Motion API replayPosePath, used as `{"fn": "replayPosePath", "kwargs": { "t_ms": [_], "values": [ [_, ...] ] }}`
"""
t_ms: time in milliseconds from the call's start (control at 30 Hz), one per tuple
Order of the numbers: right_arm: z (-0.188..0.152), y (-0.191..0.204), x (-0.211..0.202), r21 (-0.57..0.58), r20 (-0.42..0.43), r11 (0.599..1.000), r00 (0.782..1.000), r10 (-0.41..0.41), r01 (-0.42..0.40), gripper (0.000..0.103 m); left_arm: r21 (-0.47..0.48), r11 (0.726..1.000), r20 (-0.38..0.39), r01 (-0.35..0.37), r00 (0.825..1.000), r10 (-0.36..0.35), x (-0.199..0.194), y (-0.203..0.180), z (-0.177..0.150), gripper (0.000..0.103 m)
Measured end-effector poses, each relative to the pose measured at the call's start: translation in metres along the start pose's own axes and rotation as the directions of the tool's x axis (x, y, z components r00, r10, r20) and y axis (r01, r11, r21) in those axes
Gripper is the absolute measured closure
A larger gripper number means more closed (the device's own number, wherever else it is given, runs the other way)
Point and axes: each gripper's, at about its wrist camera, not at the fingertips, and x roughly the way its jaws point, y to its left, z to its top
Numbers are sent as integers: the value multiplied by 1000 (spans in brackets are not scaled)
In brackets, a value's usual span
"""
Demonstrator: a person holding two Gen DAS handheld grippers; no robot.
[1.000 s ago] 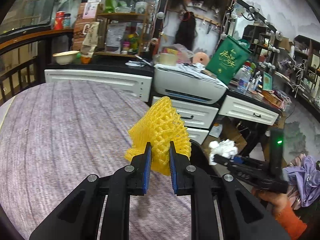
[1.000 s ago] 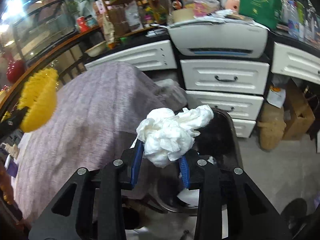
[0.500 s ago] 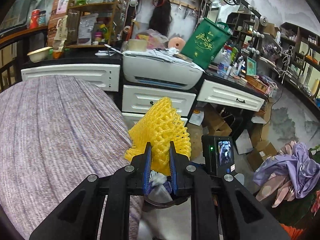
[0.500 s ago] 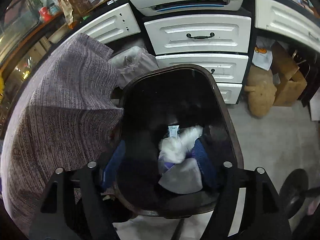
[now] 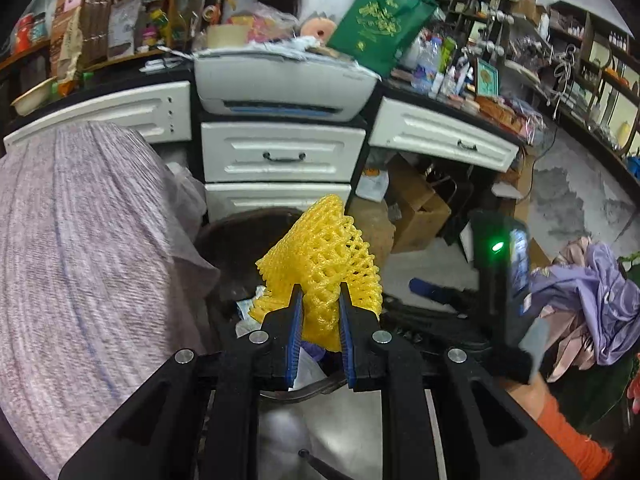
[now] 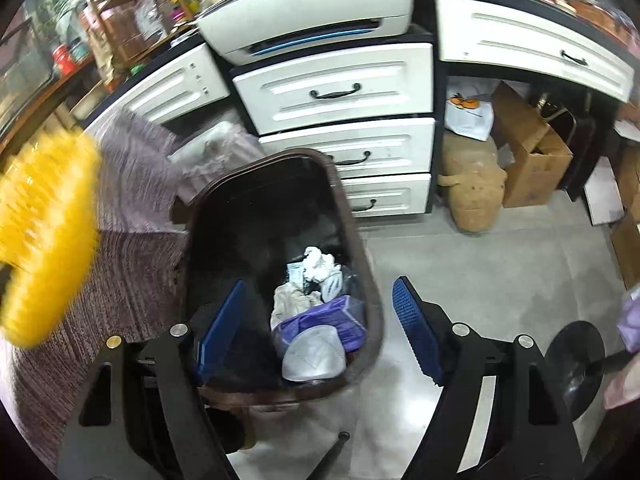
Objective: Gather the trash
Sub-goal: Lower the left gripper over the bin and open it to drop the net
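Note:
My left gripper (image 5: pixel 320 304) is shut on a yellow foam fruit net (image 5: pixel 324 256) and holds it above the dark brown trash bin (image 5: pixel 240 224). The net also shows blurred at the left of the right wrist view (image 6: pixel 44 236). My right gripper (image 6: pixel 320 320) is open and empty above the bin (image 6: pixel 360 248). A crumpled white tissue (image 6: pixel 318 264) lies inside the bin with purple plastic (image 6: pixel 324 322) and other white scraps.
The table with a grey-purple cloth (image 5: pixel 72 248) is left of the bin. White drawers (image 6: pixel 336 92) and a printer (image 6: pixel 308 12) stand behind it. Cardboard boxes (image 6: pixel 528 152) and a brown sack (image 6: pixel 472 184) sit on the floor to the right.
My right gripper opened over the bin and the white tissue dropped in. My left gripper carried the yellow net from over the table to above the bin.

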Motion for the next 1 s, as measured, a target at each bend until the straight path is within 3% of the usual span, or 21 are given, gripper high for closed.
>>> {"fn": "replayPosePath", "kwargs": {
  "t_ms": [433,833,867,1000],
  "values": [
    [-8,-24,-18,21,20,999,999,-30,30,28,-5,994,-118,-108,987,107,67,11,1,86],
    [-11,-28,-19,32,20,999,999,-44,43,28,50,988,-136,-147,979,153,89,4,-3,86],
    [-11,-29,-19,35,19,998,999,-43,42,28,53,986,-129,-156,978,161,91,4,-4,83],
    [-11,-28,-22,34,21,998,999,-46,45,28,58,984,-106,-168,979,173,93,3,-4,36]
  ]
}}
